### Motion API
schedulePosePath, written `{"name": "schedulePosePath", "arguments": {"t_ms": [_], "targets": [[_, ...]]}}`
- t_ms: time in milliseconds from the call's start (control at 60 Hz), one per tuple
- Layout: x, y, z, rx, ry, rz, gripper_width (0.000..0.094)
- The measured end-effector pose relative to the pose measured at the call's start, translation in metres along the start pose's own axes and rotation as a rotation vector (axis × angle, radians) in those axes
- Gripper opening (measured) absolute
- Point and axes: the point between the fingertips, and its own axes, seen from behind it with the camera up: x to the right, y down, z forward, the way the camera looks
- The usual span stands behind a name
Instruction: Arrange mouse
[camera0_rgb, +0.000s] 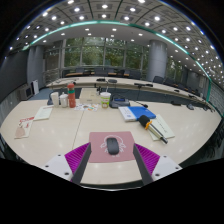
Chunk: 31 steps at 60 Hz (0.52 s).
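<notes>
We see the mouse (113, 146), dark grey, lying on a pink mouse mat (112, 148) near the front edge of the pale worktop (60, 135), pointing roughly away from us along the mat's length. Our gripper (112, 160) hangs just short of it with the jaws spread wide and holding nothing; the magenta pads (76, 156) sit one at each side of the mat, so the mouse lies just ahead of them and centred in the gap, which we judge is a line-up for a straight approach and a grasp across its sides. The mat's place at the near edge suits that reach. Beyond, well apart from the mouse, stand some cups and a bottle (71, 99) to one side, papers (24, 126) near them, and on the other side a blue-covered book (135, 113) with a dark object beside it. Farther off are more tables and windows under ceiling lights.
</notes>
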Motion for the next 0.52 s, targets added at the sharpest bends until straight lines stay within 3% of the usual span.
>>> {"name": "schedulePosePath", "arguments": {"t_ms": [233, 517], "targets": [[-0.011, 0.012, -0.116, 0.017, 0.036, -0.004, 0.0856], [-0.022, 0.025, -0.166, 0.028, 0.047, -0.028, 0.0856]]}}
